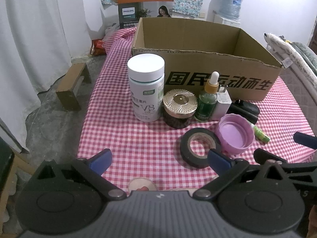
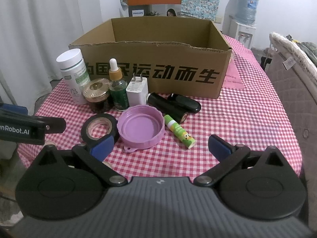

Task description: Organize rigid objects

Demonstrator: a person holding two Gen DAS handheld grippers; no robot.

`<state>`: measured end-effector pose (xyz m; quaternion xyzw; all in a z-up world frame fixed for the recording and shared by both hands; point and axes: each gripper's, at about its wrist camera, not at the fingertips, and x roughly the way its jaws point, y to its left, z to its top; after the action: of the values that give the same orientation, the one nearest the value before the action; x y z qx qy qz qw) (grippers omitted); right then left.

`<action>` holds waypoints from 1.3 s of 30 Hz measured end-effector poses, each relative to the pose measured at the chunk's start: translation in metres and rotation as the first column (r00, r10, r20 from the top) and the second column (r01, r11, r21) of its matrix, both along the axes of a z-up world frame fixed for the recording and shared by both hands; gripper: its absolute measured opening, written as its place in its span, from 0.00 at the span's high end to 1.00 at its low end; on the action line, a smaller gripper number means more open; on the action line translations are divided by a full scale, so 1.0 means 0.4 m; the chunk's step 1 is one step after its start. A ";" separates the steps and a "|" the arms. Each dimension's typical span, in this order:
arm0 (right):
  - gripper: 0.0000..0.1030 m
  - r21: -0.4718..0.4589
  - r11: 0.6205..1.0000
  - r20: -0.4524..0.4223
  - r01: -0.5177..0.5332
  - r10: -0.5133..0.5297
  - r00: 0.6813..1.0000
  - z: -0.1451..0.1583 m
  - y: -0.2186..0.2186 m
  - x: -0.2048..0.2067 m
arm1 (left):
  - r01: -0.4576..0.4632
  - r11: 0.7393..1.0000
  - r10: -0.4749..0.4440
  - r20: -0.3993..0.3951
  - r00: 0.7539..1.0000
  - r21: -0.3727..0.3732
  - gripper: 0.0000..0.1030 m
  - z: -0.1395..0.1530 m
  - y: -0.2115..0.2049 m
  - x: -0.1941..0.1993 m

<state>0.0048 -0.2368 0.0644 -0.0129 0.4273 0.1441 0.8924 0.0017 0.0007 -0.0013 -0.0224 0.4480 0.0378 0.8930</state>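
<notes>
Right now both grippers — left gripper [image 1: 159, 159] and right gripper [image 2: 160, 147] — hover spread wide, holding nothing, over the table's near edge; tape roll [image 2: 99, 128] and purple lid [image 2: 141, 128] touching mid-table — cardboard box [image 2: 158, 67] behind.

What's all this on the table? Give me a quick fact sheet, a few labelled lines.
Surface: table with red-and-white checked cloth
Container: open cardboard box at the back; no items visible inside
Standing items: white bottle, gold-lidded jar, dropper bottle, white charger
Lying items: black tape roll, purple lid, green glue stick, black flashlight
Left gripper: open, holding nothing
Right gripper: open, holding nothing
</notes>
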 end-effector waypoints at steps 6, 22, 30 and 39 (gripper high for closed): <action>0.01 -0.004 1.000 0.001 0.001 -0.001 1.000 0.001 0.001 0.000 | -0.003 1.000 0.003 0.002 1.000 0.013 0.00 0.000 0.000 -0.001; 0.01 -0.009 1.000 0.005 0.000 0.000 1.000 0.003 0.006 0.003 | -0.003 1.000 0.003 0.004 1.000 0.026 0.00 -0.002 -0.001 -0.003; 0.01 -0.009 1.000 0.006 -0.001 0.002 1.000 0.003 0.007 0.002 | -0.002 0.999 0.002 0.002 1.000 0.033 0.00 -0.002 -0.002 -0.002; 0.01 -0.009 1.000 0.006 -0.001 0.001 1.000 0.003 0.008 0.002 | -0.001 0.999 0.001 0.000 1.000 0.036 0.00 -0.004 -0.003 -0.003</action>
<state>0.0057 -0.2337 0.0658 -0.0178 0.4252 0.1426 0.8936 0.0006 -0.0006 -0.0027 -0.0067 0.4473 0.0464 0.8931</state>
